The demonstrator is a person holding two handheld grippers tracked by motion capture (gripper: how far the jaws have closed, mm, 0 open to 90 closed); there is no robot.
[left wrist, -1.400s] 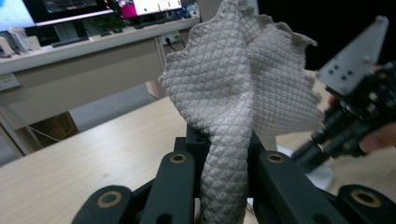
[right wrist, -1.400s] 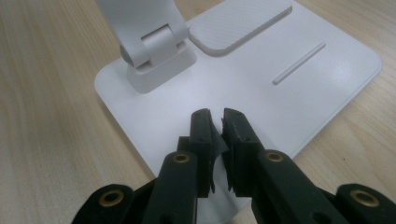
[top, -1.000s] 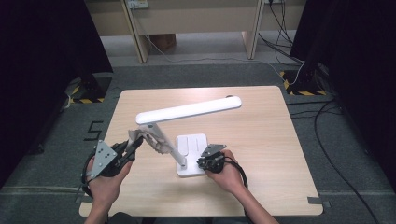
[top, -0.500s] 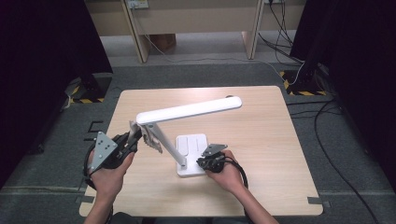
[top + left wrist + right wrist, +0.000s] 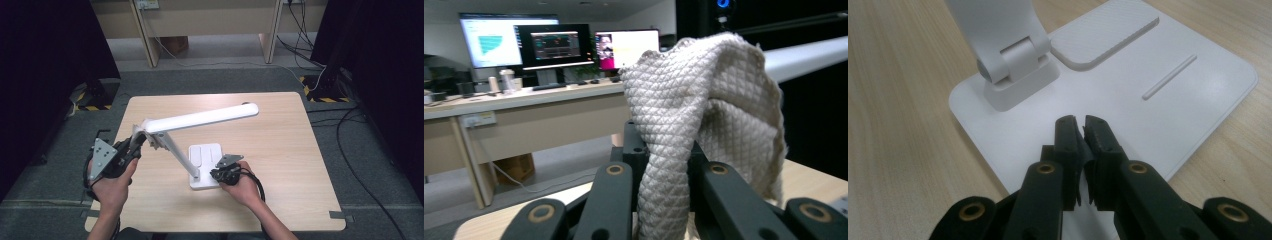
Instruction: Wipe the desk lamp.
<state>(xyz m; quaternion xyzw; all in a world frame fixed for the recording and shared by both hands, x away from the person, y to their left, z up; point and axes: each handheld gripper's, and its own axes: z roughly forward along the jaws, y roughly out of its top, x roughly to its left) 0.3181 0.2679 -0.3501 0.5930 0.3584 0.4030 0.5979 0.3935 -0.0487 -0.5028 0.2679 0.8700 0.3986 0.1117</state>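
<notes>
Cloth (image 5: 694, 115) pinched in left tool (image 5: 131, 150), bunched just ahead of its tips against lamp (image 5: 200, 119) near the elbow, apparently for wiping; right tool (image 5: 1083, 126), pressed together, bears down on base (image 5: 1198, 85) beneath it, likely steadying lamp on worktop (image 5: 280, 150).

Even overhead light falls on the table (image 5: 280, 150); darkness sits at three and nine o'clock. Monitors (image 5: 559, 42) glow, softly blurred.
</notes>
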